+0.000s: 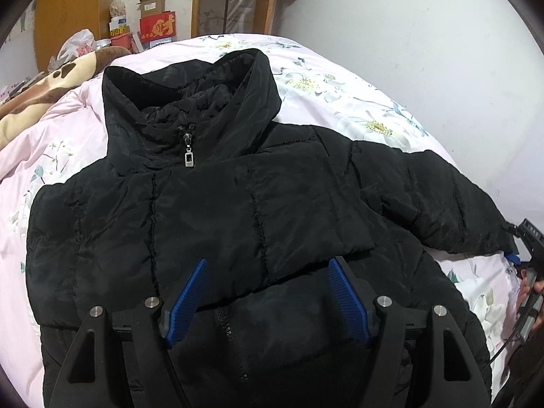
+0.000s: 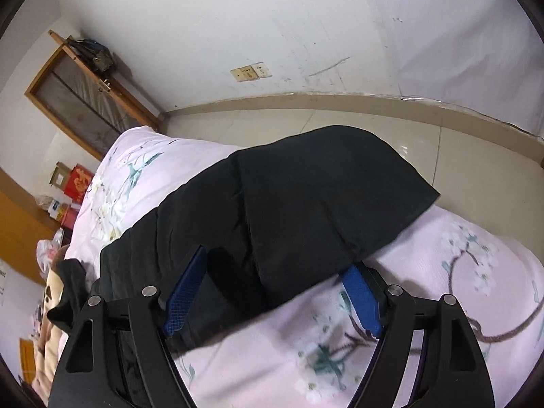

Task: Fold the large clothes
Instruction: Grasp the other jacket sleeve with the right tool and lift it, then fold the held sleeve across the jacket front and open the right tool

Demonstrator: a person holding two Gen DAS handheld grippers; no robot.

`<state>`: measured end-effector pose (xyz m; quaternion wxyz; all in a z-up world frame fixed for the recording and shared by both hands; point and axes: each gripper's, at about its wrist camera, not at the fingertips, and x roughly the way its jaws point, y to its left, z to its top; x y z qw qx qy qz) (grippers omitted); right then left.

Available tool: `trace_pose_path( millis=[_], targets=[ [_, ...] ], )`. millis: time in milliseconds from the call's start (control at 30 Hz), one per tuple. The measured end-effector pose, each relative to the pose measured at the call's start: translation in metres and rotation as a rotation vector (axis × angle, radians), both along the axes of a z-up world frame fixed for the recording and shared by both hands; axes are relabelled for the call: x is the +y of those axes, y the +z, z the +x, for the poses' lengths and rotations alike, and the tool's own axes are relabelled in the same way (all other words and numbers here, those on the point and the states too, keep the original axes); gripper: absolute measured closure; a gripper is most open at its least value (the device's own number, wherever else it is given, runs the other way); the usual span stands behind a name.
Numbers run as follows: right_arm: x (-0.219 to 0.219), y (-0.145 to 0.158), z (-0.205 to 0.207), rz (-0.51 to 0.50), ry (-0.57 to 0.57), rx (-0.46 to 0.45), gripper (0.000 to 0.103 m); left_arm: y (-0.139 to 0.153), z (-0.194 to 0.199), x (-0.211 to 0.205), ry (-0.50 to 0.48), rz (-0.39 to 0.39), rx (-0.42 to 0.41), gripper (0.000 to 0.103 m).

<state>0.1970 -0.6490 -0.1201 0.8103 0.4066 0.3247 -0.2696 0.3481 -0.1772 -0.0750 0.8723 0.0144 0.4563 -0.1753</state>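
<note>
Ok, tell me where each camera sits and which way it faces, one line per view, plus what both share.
Left wrist view: sits on the left tongs, angled down over the black puffer jacket toward its collar; both blue pads show, open, and a hand at the right edge.
Right wrist view: sits on the right tongs, angled down at the jacket's sleeve toward the wall; pads open either side of the sleeve.
Shared: jacket, floral bedsheet, red box.

Bed [image 1: 340,102], covered by pink floral quilt. On it: black puffer jacket [image 1: 221,204] spread at frame centre, collar toward the top; brown paw-print blanket [image 1: 61,81] bunched at upper left.
</note>
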Motion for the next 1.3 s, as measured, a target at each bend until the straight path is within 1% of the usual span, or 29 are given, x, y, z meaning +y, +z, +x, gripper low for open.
trace_pose_path(
  millis=[67, 100, 133, 167, 233, 267, 300, 333, 400, 500, 667, 800, 900, 967, 1067, 1200, 1300],
  targets=[
    [-0.001, 0.001, -0.002, 0.001, -0.013, -0.006, 0.026, -0.002, 0.001, 0.001, -0.001, 0.005, 0.003, 0.030],
    [-0.001, 0.001, 0.000, -0.005, -0.018, 0.000, 0.032, -0.002, 0.001, 0.002, 0.003, 0.006, 0.004, 0.030],
    [-0.001, 0.002, -0.001, -0.016, -0.030, 0.011, 0.045, -0.002, 0.001, 0.003, 0.006, 0.007, 0.004, 0.030],
    [-0.002, 0.003, -0.003, -0.022, -0.038, 0.014, 0.049, -0.002, 0.001, 0.004, 0.009, 0.006, 0.004, 0.030],
    [-0.004, 0.005, -0.003, -0.021, -0.034, 0.004, 0.063, -0.003, 0.001, 0.006, 0.011, 0.006, 0.003, 0.030],
    [-0.005, 0.006, -0.004, -0.022, -0.031, 0.001, 0.068, -0.003, 0.001, 0.007, 0.011, 0.007, 0.002, 0.030],
    [-0.006, 0.008, -0.005, -0.028, -0.029, 0.002, 0.080, -0.002, 0.001, 0.007, 0.012, 0.008, 0.002, 0.030],
    [-0.006, 0.009, -0.005, -0.031, -0.026, -0.002, 0.085, -0.002, 0.001, 0.007, 0.013, 0.009, 0.003, 0.030],
    [-0.005, 0.016, -0.008, -0.053, -0.027, -0.028, 0.090, -0.001, 0.000, 0.009, 0.014, 0.004, 0.004, 0.030],
    [0.007, 0.035, -0.009, -0.115, -0.007, -0.072, 0.091, 0.003, -0.001, 0.010, 0.011, -0.004, 0.000, 0.030],
    [0.033, 0.077, -0.003, -0.208, 0.076, -0.166, 0.092, 0.013, -0.003, 0.017, 0.015, -0.030, -0.016, 0.030],
    [0.069, 0.111, 0.011, -0.272, 0.196, -0.244, 0.092, 0.018, -0.004, 0.028, 0.035, -0.055, -0.018, 0.030],
    [0.102, 0.126, 0.026, -0.306, 0.304, -0.282, 0.092, 0.020, -0.004, 0.039, 0.062, -0.076, -0.009, 0.030],
    [0.123, 0.132, 0.037, -0.316, 0.367, -0.302, 0.092, 0.022, -0.005, 0.046, 0.069, -0.090, -0.011, 0.030],
    [0.157, 0.136, 0.056, -0.303, 0.479, -0.330, 0.092, 0.025, -0.004, 0.059, 0.079, -0.127, -0.004, 0.030],
    [0.205, 0.132, 0.083, -0.267, 0.642, -0.347, 0.092, 0.029, 0.000, 0.078, 0.105, -0.146, -0.011, 0.030],
    [0.241, 0.126, 0.100, -0.274, 0.732, -0.336, 0.092, 0.030, 0.004, 0.093, 0.124, -0.164, -0.012, 0.030]
  ],
)
